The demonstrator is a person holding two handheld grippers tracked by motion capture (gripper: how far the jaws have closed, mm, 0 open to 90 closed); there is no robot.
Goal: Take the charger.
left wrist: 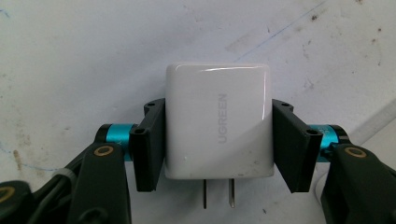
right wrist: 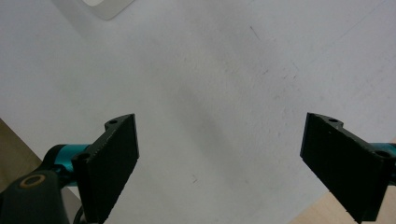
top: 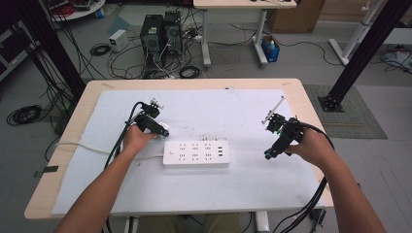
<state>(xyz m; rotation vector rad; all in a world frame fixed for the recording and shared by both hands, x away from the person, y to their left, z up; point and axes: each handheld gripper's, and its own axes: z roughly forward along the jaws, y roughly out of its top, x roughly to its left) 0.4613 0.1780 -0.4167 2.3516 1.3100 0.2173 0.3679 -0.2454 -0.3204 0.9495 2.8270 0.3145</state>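
Note:
A white UGREEN plug-in charger (left wrist: pixel 218 135) lies flat on the white mat, its two prongs pointing back toward the camera in the left gripper view. My left gripper (left wrist: pixel 218 106) is shut on it, one black pad pressed against each side. In the high view the left gripper (top: pixel 163 131) sits low on the mat, just left of a white power strip (top: pixel 196 154). My right gripper (top: pixel 268 154) hovers to the right of the strip. Its jaws (right wrist: pixel 219 126) stand wide open over bare mat with nothing between them.
The power strip's white cable (top: pixel 92 148) runs off to the left across the mat (top: pixel 218 104). A corner of the strip (right wrist: pixel 109 7) shows at the top of the right gripper view. Bare wooden table edge (top: pixel 311 111) borders the mat.

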